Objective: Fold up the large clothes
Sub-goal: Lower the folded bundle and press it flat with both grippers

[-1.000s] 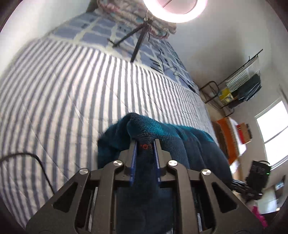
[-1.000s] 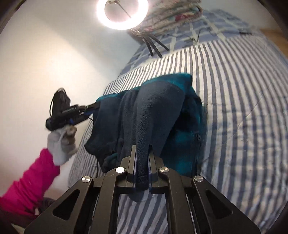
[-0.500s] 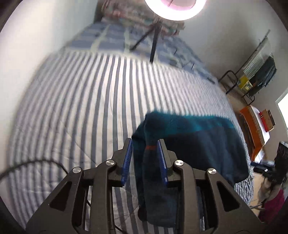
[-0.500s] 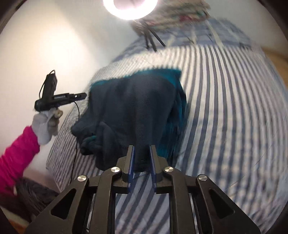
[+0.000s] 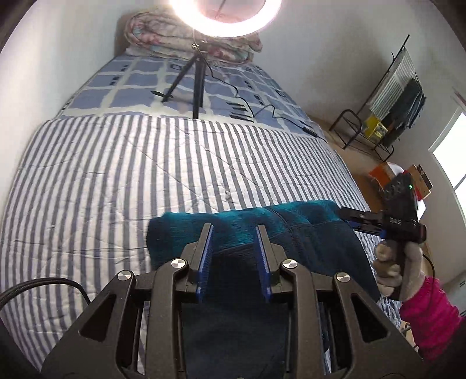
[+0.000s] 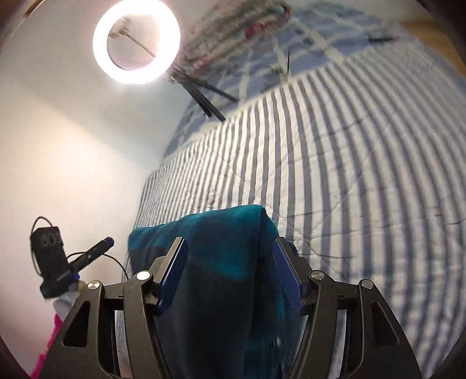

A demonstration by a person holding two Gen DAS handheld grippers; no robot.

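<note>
The folded garment (image 5: pixel 262 230) lies on the striped cover (image 5: pixel 116 180) near the bed's near edge. The left gripper (image 5: pixel 234 233) stands over its near part, the right gripper (image 6: pixel 230 247) over its right end — neither pair of pads seems to press the cloth. Beyond the striped cover lies a checked sheet (image 5: pixel 128 87), and on it stands a tripod (image 5: pixel 192 84) carrying a ring light (image 5: pixel 224 14). Behind that — bundled bedding (image 5: pixel 163 32) against the wall. A rack (image 5: pixel 390 110) stands on the floor to the bed's right.
</note>
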